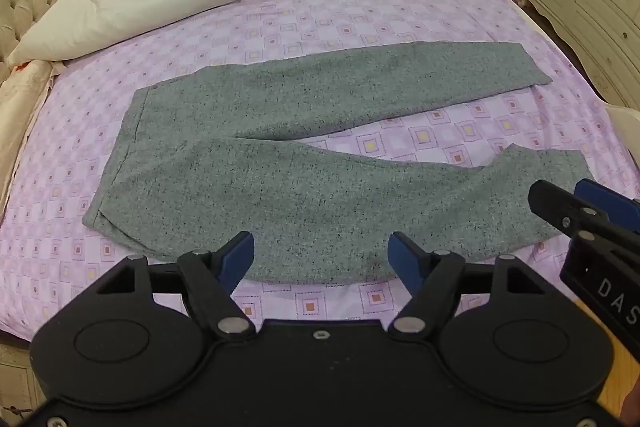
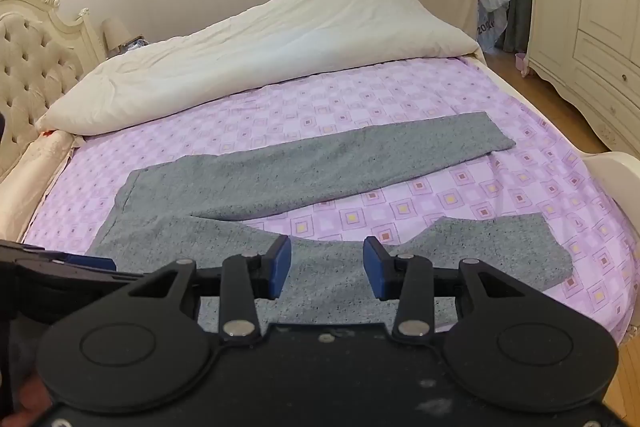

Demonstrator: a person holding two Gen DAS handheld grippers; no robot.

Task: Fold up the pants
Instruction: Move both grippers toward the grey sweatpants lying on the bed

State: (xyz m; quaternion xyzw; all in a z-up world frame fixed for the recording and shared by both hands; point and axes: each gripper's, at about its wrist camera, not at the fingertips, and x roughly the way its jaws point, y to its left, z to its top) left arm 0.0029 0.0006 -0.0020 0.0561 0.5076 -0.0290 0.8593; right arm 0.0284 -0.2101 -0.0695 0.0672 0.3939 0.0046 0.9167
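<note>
Grey speckled pants lie flat on the bed, waistband to the left, both legs spread apart and running to the right. My left gripper hovers open above the near leg's front edge, nothing between its blue pads. The right gripper enters that view from the right, over the near leg's lower part. In the right wrist view the pants lie ahead, and my right gripper stands open above the near leg with nothing held. The left gripper shows at the left edge there.
The bed carries a lilac checked sheet. A cream duvet is bunched along the far side. A tufted headboard stands at the left, a white wardrobe at the right, with wooden floor beside the bed.
</note>
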